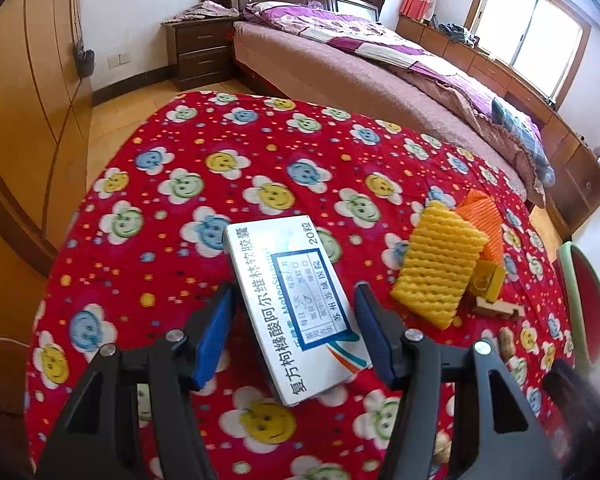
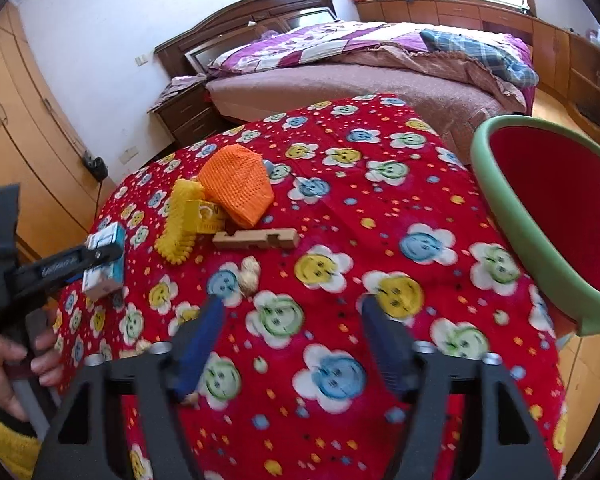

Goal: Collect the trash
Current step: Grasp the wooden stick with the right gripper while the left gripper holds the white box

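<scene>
A white medicine box [image 1: 296, 312] with printed text sits between the fingers of my left gripper [image 1: 296, 312], whose blue pads [image 1: 214, 336] touch its sides; in the right wrist view the box [image 2: 104, 260] is raised off the table in that gripper [image 2: 100, 254]. My right gripper [image 2: 292, 332] is open and empty above the red flowered tablecloth [image 2: 340, 216]. On the cloth lie a yellow foam net [image 1: 440, 264], an orange foam net [image 2: 238, 188], a small yellow box [image 2: 206, 216], a wooden piece [image 2: 256, 238] and a peanut shell [image 2: 250, 272].
A green-rimmed red bin [image 2: 548, 224] stands at the table's right edge. A bed [image 2: 360, 76] with purple bedding lies behind the table. A wardrobe [image 1: 28, 120] is on the left and a nightstand [image 1: 198, 50] beside the bed.
</scene>
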